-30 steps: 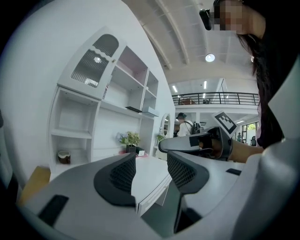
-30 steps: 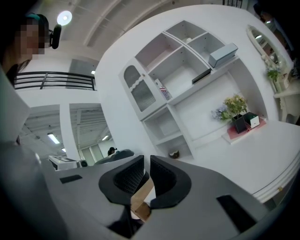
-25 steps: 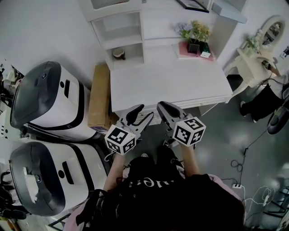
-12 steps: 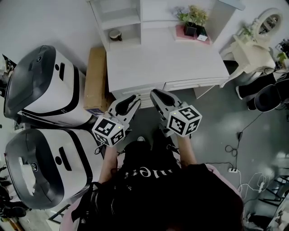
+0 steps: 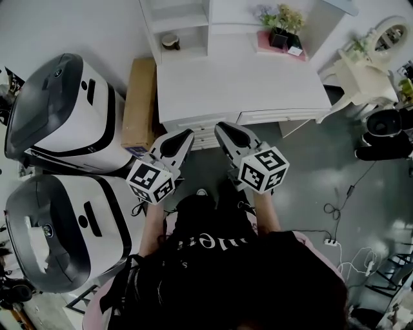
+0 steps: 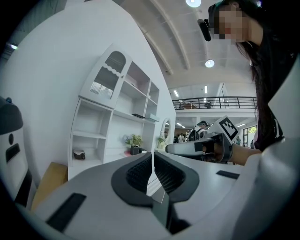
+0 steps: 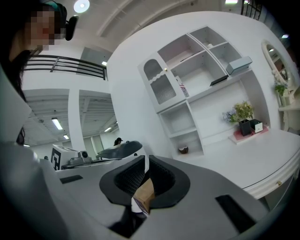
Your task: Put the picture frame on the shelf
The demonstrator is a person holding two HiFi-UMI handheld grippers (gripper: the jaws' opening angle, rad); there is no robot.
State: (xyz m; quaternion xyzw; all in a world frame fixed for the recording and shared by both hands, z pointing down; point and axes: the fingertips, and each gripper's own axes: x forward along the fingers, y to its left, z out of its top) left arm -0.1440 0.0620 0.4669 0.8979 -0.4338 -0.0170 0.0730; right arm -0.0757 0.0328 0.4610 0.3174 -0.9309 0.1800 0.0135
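The white shelf unit [image 5: 175, 19] stands at the back left of a white desk [image 5: 245, 84]. In the right gripper view a dark flat thing [image 7: 219, 80], perhaps the picture frame, lies on an upper shelf [image 7: 187, 93] beside a pale blue box [image 7: 239, 64]. The left gripper view shows this dark flat thing [image 6: 138, 115] on the same shelf [image 6: 108, 126]. My left gripper [image 5: 183, 137] [image 6: 152, 157] and right gripper [image 5: 223, 129] [image 7: 146, 161] hover side by side just in front of the desk's drawers. Both are shut with nothing between the jaws.
A small bowl [image 5: 171, 41] sits in a low cubby. A potted plant [image 5: 284, 22] stands on a pink tray at the desk's back right. Two large white-and-grey machines [image 5: 58, 122] [image 5: 58, 232] and a cardboard box [image 5: 139, 103] crowd the left. A vanity table [image 5: 368, 64] and floor cables [image 5: 342, 213] lie right.
The left gripper's jaws have gone from wide open to shut, with nothing in them. Both grippers have stayed together in front of the desk, and the head view has shifted a little.
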